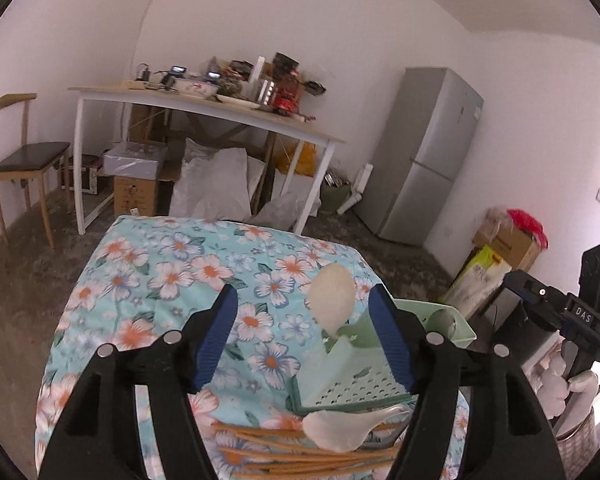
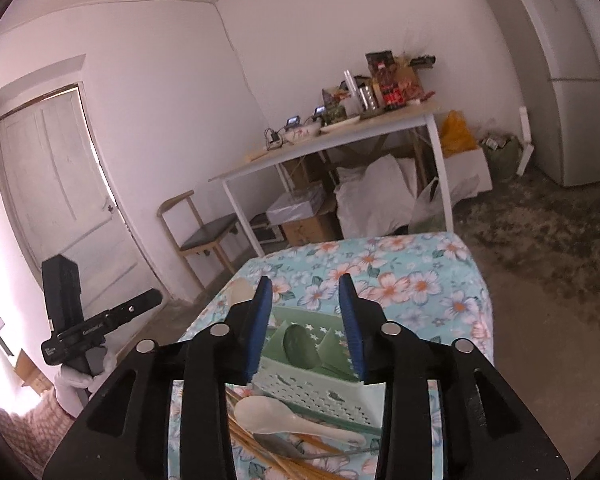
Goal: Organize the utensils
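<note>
Pale green perforated plastic tray (image 2: 320, 394) holds one green spoon (image 2: 299, 347). At six o'clock, white ceramic spoon (image 2: 284, 420), metal spoon (image 2: 288, 449), bamboo chopsticks (image 1: 300, 450) unsorted. Left gripper (image 1: 304, 336), right gripper (image 2: 306, 328) spread, empty.

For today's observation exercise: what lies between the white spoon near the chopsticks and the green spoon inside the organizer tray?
In the right wrist view, only the tray's perforated wall separates the white spoon from the green spoon.

The right gripper (image 2: 306, 292) hangs above the floral tablecloth (image 2: 420, 276) with its 2 blue-padded fingers (image 2: 260, 320) spread apart and nothing between them. Below them sits a green perforated basket (image 2: 320, 396) holding a green spoon (image 2: 300, 348). Just in front lie a white spoon (image 2: 276, 416), a metal spoon (image 2: 284, 446) and bamboo chopsticks (image 2: 256, 450).
</note>
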A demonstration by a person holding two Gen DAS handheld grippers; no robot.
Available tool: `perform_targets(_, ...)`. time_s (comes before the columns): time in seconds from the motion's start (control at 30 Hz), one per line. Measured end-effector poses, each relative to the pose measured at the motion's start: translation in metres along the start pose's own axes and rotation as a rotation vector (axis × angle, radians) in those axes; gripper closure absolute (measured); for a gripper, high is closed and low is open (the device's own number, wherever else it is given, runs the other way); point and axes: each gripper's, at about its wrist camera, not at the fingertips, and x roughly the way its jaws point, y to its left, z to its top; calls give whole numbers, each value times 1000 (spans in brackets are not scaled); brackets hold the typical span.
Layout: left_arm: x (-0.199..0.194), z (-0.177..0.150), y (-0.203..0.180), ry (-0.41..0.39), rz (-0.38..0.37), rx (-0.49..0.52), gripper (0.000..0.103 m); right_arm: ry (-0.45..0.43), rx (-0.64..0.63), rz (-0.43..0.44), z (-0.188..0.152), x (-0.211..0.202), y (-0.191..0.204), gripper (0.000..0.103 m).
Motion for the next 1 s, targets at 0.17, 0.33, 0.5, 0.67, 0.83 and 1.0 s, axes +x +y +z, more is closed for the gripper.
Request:
perform_targets(0.17, -19, -20, 9, 3, -1, -32, 34, -13, -31, -42, -18, -23, 19, 39)
perform_targets(0.33, -20, -54, 9, 67, -14, -36, 34, 92, -37, -100, -72, -19, 36, 8)
perform_targets(0.5, -6, -92, 3, 156, -19, -35, 34, 281, -16, -259, -153, 9, 43, 8)
perform_targets(0.67, 16, -119, -8, 235, -31, -9, 35, 410, 2, -305, -210, 34, 37, 8)
perform_targets(0.83, 47, -128, -13, 319, -82, -78, 52, 370, -85, -358, -220, 41, 44, 8)
perform_targets(1.0, 73, -133, -6, 403, -93, -171, 62, 336, -65, -339, -219, 40, 39, 8)
